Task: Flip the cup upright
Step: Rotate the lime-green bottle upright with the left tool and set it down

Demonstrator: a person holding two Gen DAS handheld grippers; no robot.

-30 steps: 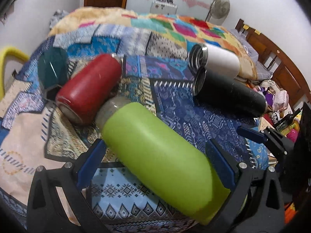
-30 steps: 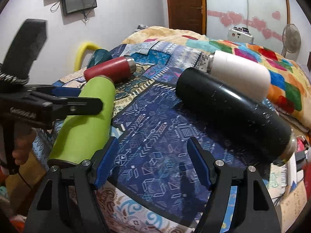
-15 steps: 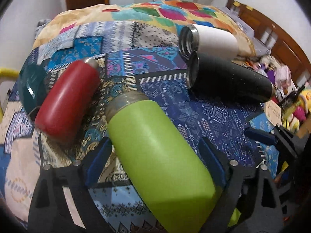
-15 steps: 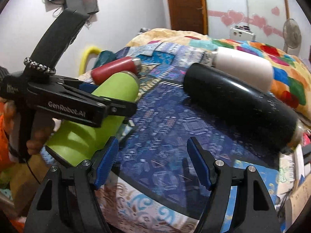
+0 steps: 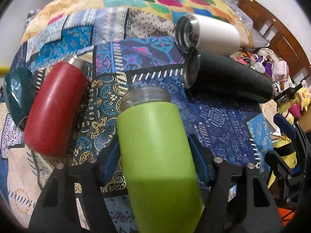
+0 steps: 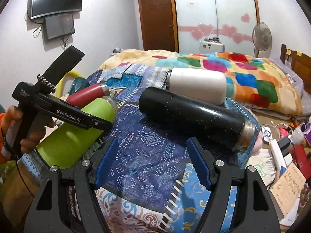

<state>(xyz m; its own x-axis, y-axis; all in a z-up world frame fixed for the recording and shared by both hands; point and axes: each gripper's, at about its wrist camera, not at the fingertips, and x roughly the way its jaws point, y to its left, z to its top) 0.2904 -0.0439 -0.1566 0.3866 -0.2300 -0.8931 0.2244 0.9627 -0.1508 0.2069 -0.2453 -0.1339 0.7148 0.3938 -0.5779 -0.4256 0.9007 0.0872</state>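
Observation:
My left gripper (image 5: 155, 155) is shut on the lime green cup (image 5: 155, 145), holding it lifted and tilted, its open metal mouth pointing away and up; it also shows in the right wrist view (image 6: 77, 134). A red cup (image 5: 54, 108), a black cup (image 5: 229, 81) and a white cup (image 5: 213, 33) lie on their sides on the patterned bedspread (image 5: 223, 136). My right gripper (image 6: 151, 163) is open and empty above the blue cloth, in front of the black cup (image 6: 192, 116).
A teal object (image 5: 15, 95) lies left of the red cup. A colourful blanket (image 6: 243, 77) covers the far bed. Clutter and a wooden headboard (image 5: 281, 44) lie to the right, off the bed edge. A yellow chair (image 6: 66, 79) stands at the left.
My left gripper closed on the green cup and raised it, swinging its mouth end upward off the bedspread. My right gripper lifted and tilted up a little.

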